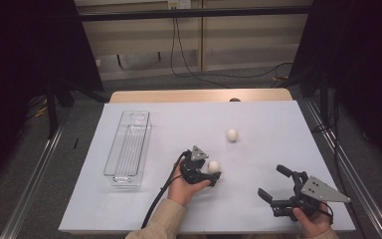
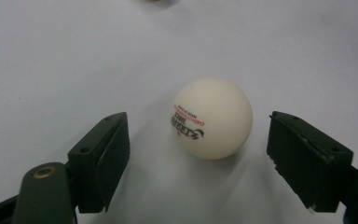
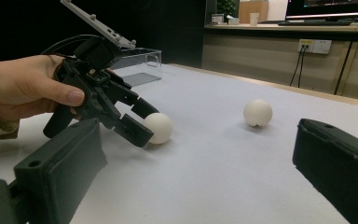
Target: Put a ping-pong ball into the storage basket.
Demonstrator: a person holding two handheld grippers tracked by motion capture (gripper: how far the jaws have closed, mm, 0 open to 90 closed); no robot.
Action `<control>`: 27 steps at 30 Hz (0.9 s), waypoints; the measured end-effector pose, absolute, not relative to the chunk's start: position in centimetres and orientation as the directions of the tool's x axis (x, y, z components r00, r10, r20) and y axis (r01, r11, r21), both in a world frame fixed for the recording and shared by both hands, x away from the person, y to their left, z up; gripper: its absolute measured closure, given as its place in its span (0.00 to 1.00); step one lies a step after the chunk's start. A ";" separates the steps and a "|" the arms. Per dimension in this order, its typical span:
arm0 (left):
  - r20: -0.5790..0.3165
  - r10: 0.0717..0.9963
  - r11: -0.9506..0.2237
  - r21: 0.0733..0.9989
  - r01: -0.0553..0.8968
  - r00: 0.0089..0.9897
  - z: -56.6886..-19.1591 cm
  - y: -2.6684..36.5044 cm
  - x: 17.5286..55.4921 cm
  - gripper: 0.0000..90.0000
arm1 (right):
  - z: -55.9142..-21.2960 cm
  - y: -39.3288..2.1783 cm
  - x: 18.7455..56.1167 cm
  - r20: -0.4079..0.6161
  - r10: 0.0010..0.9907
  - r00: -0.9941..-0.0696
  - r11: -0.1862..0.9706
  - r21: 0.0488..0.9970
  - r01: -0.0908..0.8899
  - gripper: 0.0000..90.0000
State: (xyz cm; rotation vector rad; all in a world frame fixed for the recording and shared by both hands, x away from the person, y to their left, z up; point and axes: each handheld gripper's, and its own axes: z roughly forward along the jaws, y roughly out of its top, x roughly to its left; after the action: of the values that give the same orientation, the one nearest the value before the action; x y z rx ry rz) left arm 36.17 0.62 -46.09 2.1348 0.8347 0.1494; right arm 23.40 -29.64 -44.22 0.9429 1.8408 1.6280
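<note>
A cream ping-pong ball (image 1: 213, 166) with printed lettering (image 2: 212, 119) rests on the white table sheet (image 1: 278, 124). My left gripper (image 1: 214, 172) is lowered around it, one jaw on each side, with a visible gap between each pad and the ball in the left gripper view. The right gripper view shows the same ball (image 3: 158, 128) between the left gripper's (image 3: 145, 122) fingers. A second ball (image 1: 232, 134) lies farther back, alone (image 3: 258, 113). My right gripper (image 1: 271, 181) hovers near the front right, jaws wide apart and empty (image 3: 198, 135).
A clear, long plastic container (image 1: 128, 147) stands on the left of the sheet, open side up (image 3: 140, 63). Metal rails run along both sides of the table. A black cable trails from the left gripper toward the front edge.
</note>
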 end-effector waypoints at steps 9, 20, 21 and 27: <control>-0.171 0.608 -0.452 0.728 0.515 0.775 -46.1 0.7 36.3 0.27 | -44.2 -29.6 23.4 0.075 0.772 -0.631 0.041 0.985 0.167 0.01; -0.174 0.608 -0.454 0.724 0.519 0.775 -45.9 0.7 36.3 0.29 | -44.2 -29.6 23.4 0.074 0.771 -0.632 0.041 0.985 0.166 0.01; -0.171 0.606 -0.456 0.726 0.515 0.777 -45.9 0.7 36.4 0.29 | -44.2 -29.6 23.4 0.074 0.771 -0.632 0.042 0.985 0.166 0.01; -0.179 0.613 -0.454 0.717 0.528 0.770 -45.9 0.5 36.5 0.30 | -44.2 -29.6 23.4 0.074 0.771 -0.632 0.041 0.985 0.166 0.01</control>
State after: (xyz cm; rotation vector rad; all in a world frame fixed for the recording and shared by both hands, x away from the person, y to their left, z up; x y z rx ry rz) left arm 36.54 0.53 -45.91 2.1520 0.8477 0.1327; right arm 23.40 -29.64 -44.21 0.9428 1.8380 1.6296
